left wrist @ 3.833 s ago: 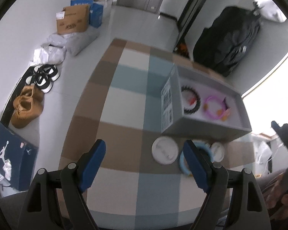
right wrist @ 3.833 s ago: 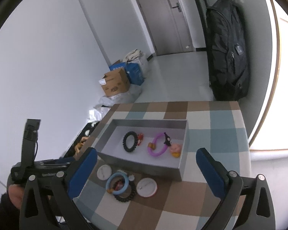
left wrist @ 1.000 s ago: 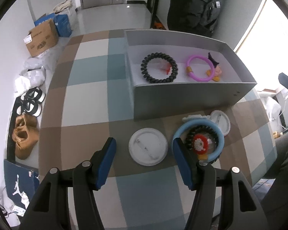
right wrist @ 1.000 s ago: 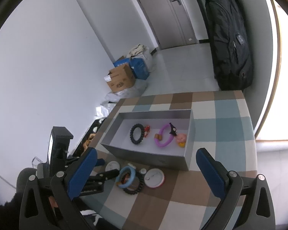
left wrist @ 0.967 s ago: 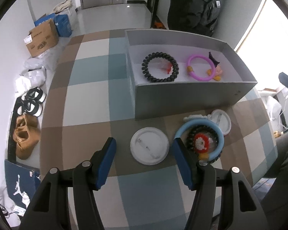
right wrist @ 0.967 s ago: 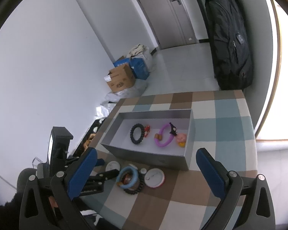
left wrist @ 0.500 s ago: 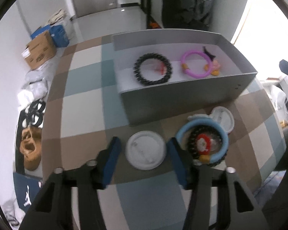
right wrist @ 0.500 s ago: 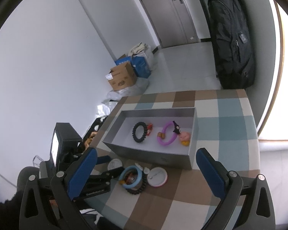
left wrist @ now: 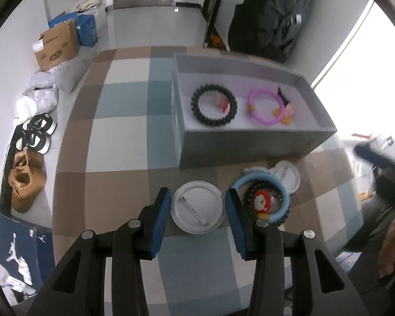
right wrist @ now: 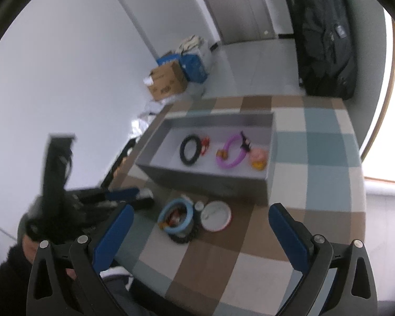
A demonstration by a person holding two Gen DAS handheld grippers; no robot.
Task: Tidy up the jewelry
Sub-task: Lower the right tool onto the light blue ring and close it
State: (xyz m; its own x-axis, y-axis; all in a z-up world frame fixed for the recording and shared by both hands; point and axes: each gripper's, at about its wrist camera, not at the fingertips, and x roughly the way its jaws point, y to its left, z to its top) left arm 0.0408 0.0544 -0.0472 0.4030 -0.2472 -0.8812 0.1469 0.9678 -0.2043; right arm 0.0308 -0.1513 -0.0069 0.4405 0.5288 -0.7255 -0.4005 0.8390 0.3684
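Observation:
My left gripper (left wrist: 198, 205) is open, its blue pads on either side of a round white pin badge (left wrist: 198, 211) lying back-up on the checked tablecloth; I cannot tell if they touch it. Right of it a blue ring (left wrist: 260, 199) lies over a black beaded bracelet (left wrist: 260, 188) with a red charm, beside a smaller white badge (left wrist: 288, 175). The grey box (left wrist: 247, 142) holds a black bracelet (left wrist: 213, 104) and a pink ring (left wrist: 266, 107). My right gripper (right wrist: 200, 226) is open and empty above the table's near side, the box (right wrist: 208, 181) beyond it.
The table edge runs close on the left, with shoes (left wrist: 35, 134) and cardboard boxes (left wrist: 58, 44) on the floor below. A black bag (right wrist: 326, 34) hangs behind the table. A blue shoe box (left wrist: 15, 247) lies at the lower left.
My left gripper has moved down and forward, and its pads have narrowed to either side of the large white badge. My right gripper has come lower and nearer the table.

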